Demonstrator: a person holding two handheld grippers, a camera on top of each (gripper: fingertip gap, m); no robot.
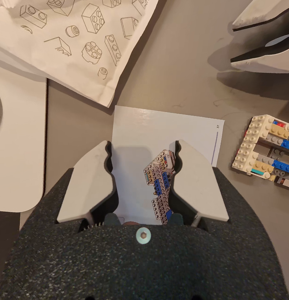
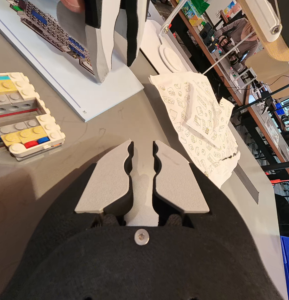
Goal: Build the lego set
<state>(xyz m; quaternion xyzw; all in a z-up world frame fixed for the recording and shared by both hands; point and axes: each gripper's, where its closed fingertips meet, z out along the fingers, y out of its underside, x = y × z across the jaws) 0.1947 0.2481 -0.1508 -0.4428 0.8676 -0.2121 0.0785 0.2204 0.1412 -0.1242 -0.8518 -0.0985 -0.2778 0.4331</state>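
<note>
In the left wrist view, the left gripper has its jaws wide over the instruction booklet on the grey table, holding nothing. The brick model sits by the table's right side.

In the right wrist view, the right gripper has narrow jaws, holding nothing, above bare table. The printed paper bag hangs near the table edge; a bump could knock it off.
</note>
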